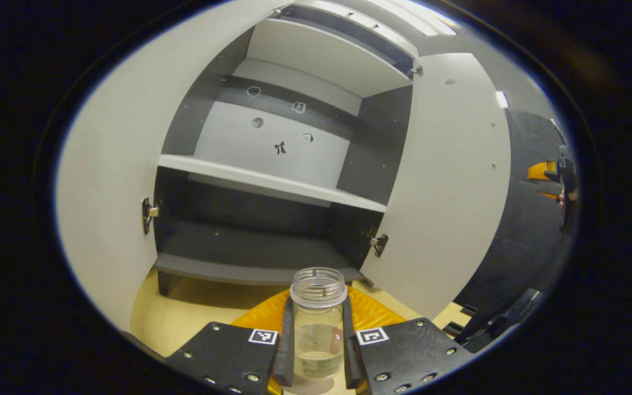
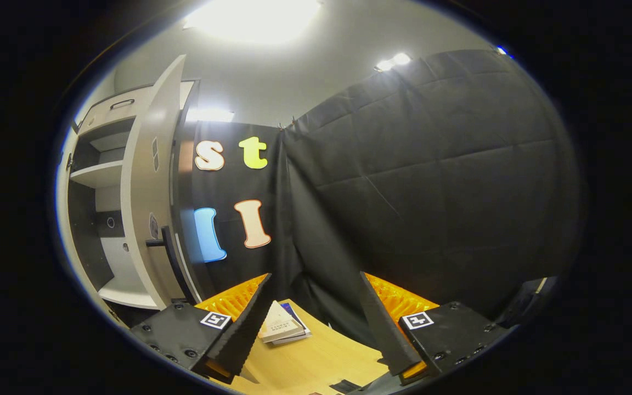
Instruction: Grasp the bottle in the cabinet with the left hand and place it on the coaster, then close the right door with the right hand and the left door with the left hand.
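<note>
Bottle (image 1: 317,323) stood upright, pinched between left gripper (image 1: 317,351) fingers, outside cabinet (image 1: 272,186), low over tabletop; coaster unseen. Right gripper (image 2: 316,323) spread, empty, right door (image 2: 148,208) just left

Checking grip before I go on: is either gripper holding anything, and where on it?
The left gripper holds the clear bottle upright, its fingers pressing the body's two sides below the threaded neck. The right gripper is open and holds nothing.
</note>
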